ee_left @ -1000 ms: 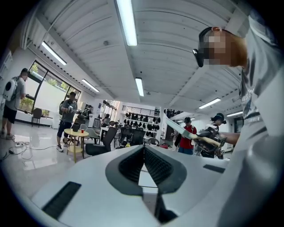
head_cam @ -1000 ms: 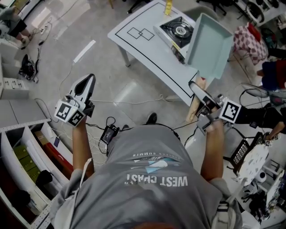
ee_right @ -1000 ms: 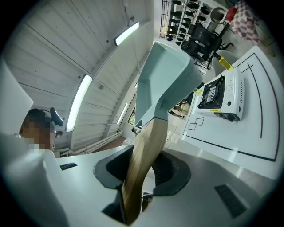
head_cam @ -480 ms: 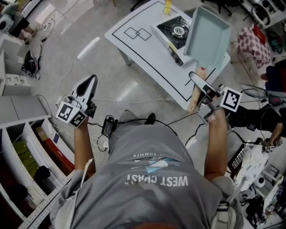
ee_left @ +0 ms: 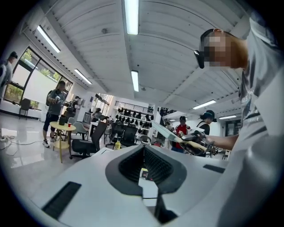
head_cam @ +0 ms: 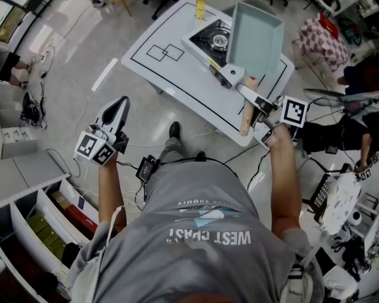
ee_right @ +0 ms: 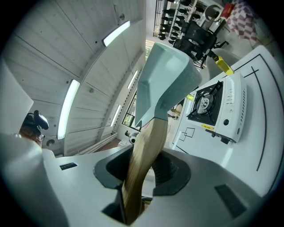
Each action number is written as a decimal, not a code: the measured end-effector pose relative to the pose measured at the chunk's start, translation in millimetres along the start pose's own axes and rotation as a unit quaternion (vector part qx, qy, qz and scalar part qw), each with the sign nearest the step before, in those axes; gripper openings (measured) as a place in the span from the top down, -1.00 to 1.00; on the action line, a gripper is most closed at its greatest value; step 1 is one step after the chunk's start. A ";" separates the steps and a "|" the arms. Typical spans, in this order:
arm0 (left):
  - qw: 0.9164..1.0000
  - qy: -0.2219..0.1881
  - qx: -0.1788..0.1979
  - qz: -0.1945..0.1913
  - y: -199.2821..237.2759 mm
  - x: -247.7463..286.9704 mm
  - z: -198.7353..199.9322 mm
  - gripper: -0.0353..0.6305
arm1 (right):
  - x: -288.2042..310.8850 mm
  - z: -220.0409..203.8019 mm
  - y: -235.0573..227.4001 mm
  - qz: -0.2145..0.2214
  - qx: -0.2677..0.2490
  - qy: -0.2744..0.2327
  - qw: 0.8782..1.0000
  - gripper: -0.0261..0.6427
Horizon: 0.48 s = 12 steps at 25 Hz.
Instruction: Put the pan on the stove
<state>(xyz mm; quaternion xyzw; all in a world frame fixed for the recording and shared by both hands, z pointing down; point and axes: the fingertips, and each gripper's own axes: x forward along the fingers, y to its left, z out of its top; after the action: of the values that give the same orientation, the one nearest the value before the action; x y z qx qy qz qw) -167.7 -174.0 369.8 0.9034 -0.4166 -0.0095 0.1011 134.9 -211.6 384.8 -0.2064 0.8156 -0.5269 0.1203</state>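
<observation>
While the pan [head_cam: 256, 38] hangs in the air, the task is only partly done; in the head view we see it lifted and carried above the far right part of the counter [head_cam: 172, 77], just right of the stove [head_cam: 214, 40] and not yet over the burner. The right gripper [head_cam: 256, 112] holds it by the wooden handle [head_cam: 246, 112], which points back toward the person; the left gripper [head_cam: 116, 109] is well apart on the left, over the floor and away from the counter. What is left, as we judge it, is to bring the pan leftward over the burner, level it and set it down. A black outline and two small squares [head_cam: 166, 53] are drawn on the counter left of the stove; a yellow object [head_cam: 200, 9] stands at the far edge; cables [head_cam: 145, 168] lie on the floor by the person's feet.

In the left gripper view, the jaws sit together with nothing between them; beyond them we see chairs [ee_left: 84, 144], a small round table [ee_left: 60, 126] and people standing in the room.

In the right gripper view, the jaws are clamped on the wooden handle [ee_right: 144, 164]; the pan rises tilted from it, with the stove [ee_right: 217, 108] to its right on the counter. The burner looks bare, so we see nothing in the way; the yellow object beyond the stove lies clear of the path.
</observation>
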 end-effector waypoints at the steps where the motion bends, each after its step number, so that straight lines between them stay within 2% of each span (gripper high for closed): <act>1: 1.000 0.001 0.002 -0.008 5.8 8.6 3.3 0.89 | 3.4 3.5 -3.5 -0.003 0.004 -0.005 1.000 0.53; 6: 0.999 -0.004 0.000 -0.035 30.8 40.4 17.7 0.89 | 17.3 20.7 -26.1 -0.024 0.014 -0.020 0.999 0.53; 12: 0.998 0.018 -0.009 -0.051 58.8 60.5 9.6 0.89 | 40.9 33.8 -60.9 -0.037 0.028 -0.030 0.998 0.53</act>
<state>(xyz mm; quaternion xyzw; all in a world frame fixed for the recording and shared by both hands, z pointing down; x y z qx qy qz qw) -173.3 -258.5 375.7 0.9227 -0.3677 -0.0021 0.1160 125.4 -279.8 427.1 -0.2489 0.7885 -0.5471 0.1304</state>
